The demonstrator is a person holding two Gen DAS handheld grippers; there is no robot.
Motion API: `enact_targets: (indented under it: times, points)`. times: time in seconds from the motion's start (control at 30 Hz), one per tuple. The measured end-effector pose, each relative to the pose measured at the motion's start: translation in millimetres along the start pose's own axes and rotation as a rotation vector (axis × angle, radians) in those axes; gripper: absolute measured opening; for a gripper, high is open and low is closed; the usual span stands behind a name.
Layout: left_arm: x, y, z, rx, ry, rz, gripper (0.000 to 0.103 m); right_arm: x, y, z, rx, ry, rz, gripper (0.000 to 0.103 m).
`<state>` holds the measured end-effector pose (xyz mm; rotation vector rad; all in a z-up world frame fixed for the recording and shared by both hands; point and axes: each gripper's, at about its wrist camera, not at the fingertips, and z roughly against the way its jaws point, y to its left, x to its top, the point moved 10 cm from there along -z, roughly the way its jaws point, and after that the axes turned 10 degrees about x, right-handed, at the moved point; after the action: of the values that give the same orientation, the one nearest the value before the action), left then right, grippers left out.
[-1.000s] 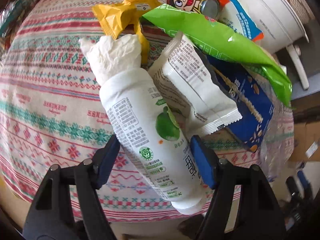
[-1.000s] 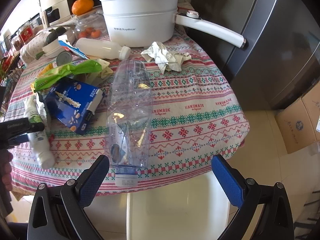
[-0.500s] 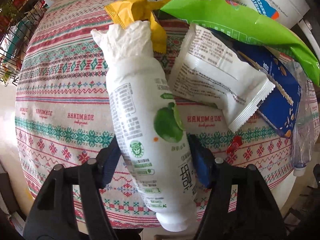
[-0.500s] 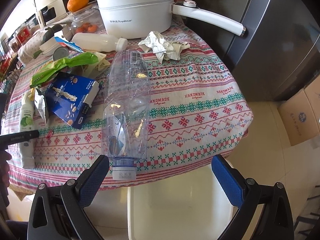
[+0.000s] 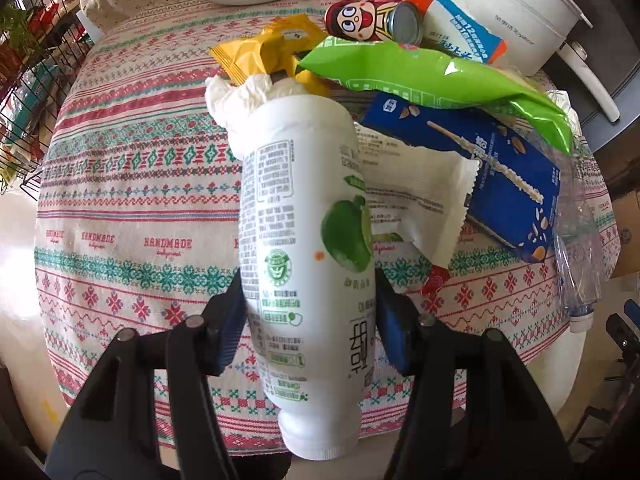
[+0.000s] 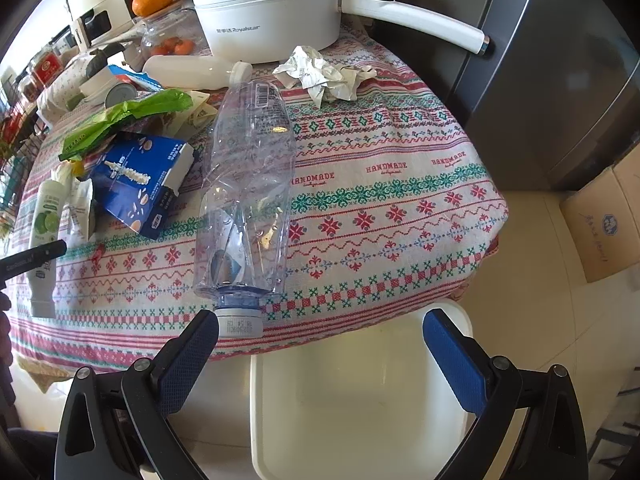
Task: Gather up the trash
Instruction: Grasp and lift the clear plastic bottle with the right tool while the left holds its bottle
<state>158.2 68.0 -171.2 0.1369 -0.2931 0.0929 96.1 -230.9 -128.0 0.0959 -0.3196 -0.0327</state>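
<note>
My left gripper (image 5: 310, 316) is shut on a white bottle with a green lime label (image 5: 304, 248); it also shows in the right wrist view (image 6: 44, 224). Its cap end points toward me and it is lifted over the table edge. A crumpled tissue (image 5: 244, 96) shows beyond its far end. My right gripper (image 6: 320, 344) is open and empty, off the table edge above a white stool (image 6: 360, 400). A crushed clear plastic bottle (image 6: 248, 184) lies just ahead of it, cap (image 6: 240, 322) at the table edge by my left finger.
On the patterned tablecloth (image 5: 132, 184) lie a green bag (image 5: 432, 76), a blue box (image 5: 508, 184), a white wrapper (image 5: 416, 196), a yellow wrapper (image 5: 268, 48), a can (image 5: 372, 20), crumpled paper (image 6: 324, 74) and a white bottle (image 6: 192, 72). A white pot (image 6: 272, 12) stands behind.
My left gripper has lifted and pulled back with the white bottle, turning it more upright in view. My right gripper has moved closer to the clear bottle's cap.
</note>
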Motion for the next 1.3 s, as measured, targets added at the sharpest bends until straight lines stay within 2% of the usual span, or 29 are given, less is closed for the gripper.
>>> enact_targets:
  times: [0.23, 0.4, 0.47, 0.6, 0.73, 0.83, 0.9, 1.03, 1.1, 1.13, 1.17, 1.23, 1.3]
  points:
    - [-7.7, 23.2, 44.7, -0.077, -0.07, 0.052, 0.06, 19.5, -13.4, -9.7, 0.151, 0.019, -0.151, 0.103]
    - [-12.2, 45.9, 59.8, -0.096, -0.111, 0.08, 0.06, 46.7, -19.1, -25.7, 0.298, 0.017, -0.279, 0.101]
    - [-11.4, 56.0, 61.9, -0.097, -0.115, 0.09, 0.06, 54.9, -19.8, -36.4, 0.322, 0.024, -0.308, 0.098]
    - [-8.0, 57.6, 71.5, -0.111, -0.126, 0.112, 0.06, 69.9, -6.4, -54.2, 0.35, 0.031, -0.327, 0.089]
    - [-7.7, 58.0, 73.0, -0.105, -0.142, 0.096, 0.06, 84.9, 12.8, -70.6, 0.364, 0.03, -0.279, 0.08]
    - [-11.7, 54.4, 73.0, -0.112, -0.136, 0.088, 0.06, 92.9, 17.0, -86.9, 0.406, 0.022, -0.289, 0.081]
    - [-12.8, 49.5, 72.4, -0.118, -0.131, 0.081, 0.06, 101.9, 15.8, -88.5, 0.458, -0.046, -0.308, 0.081]
    - [-15.2, 43.8, 70.9, -0.114, -0.134, 0.057, 0.06, 104.9, 18.2, -91.9, 0.563, -0.072, -0.337, 0.078]
    - [-14.4, 40.6, 69.5, -0.11, -0.136, 0.054, 0.06, 102.8, 22.4, -93.6, 0.592, -0.062, -0.331, 0.066]
    - [-13.6, 37.9, 68.0, -0.11, -0.137, 0.055, 0.06, 99.2, 25.1, -95.8, 0.612, -0.041, -0.332, 0.054]
    - [-13.1, 36.4, 68.0, -0.111, -0.139, 0.055, 0.06, 96.3, 27.5, -97.2, 0.624, -0.025, -0.332, 0.037]
    - [-12.2, 32.5, 68.6, -0.114, -0.144, 0.053, 0.06, 89.0, 36.8, -101.9, 0.666, 0.025, -0.326, 0.027]
    - [-11.9, 27.9, 71.5, -0.119, -0.156, 0.046, 0.06, 88.1, 41.6, -99.4, 0.671, 0.032, -0.32, 0.023]
